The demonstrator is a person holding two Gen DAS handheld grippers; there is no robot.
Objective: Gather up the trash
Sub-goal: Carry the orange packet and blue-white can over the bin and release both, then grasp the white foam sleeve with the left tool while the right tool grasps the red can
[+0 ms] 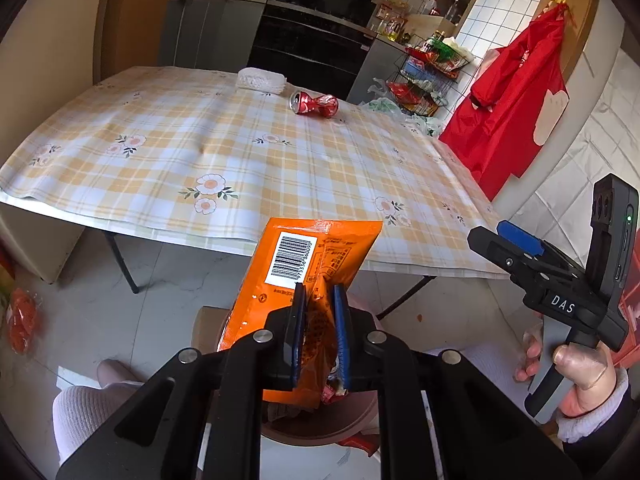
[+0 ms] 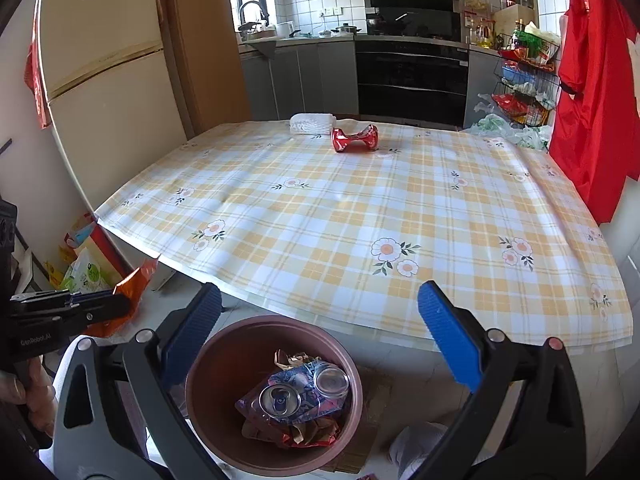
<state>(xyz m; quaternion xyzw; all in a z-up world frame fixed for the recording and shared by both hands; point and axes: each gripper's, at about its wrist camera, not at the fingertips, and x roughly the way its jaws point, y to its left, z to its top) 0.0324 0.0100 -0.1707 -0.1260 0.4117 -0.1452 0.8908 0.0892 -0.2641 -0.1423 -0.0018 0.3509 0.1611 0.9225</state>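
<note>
trash bin (image 1: 320, 428) largely behind wrapper (image 1: 308, 280)

The black body of the right tool (image 1: 516, 240) carries a small black label with white letters reading "DAS". The black body of the left tool (image 2: 100, 304) bears pale lettering, "GenRobot.AI". The crinkled orange foil snack wrapper (image 1: 304, 264) shows a white barcode panel with digits beneath it, too blurred to read surely, and orange print too small to make out.
</note>
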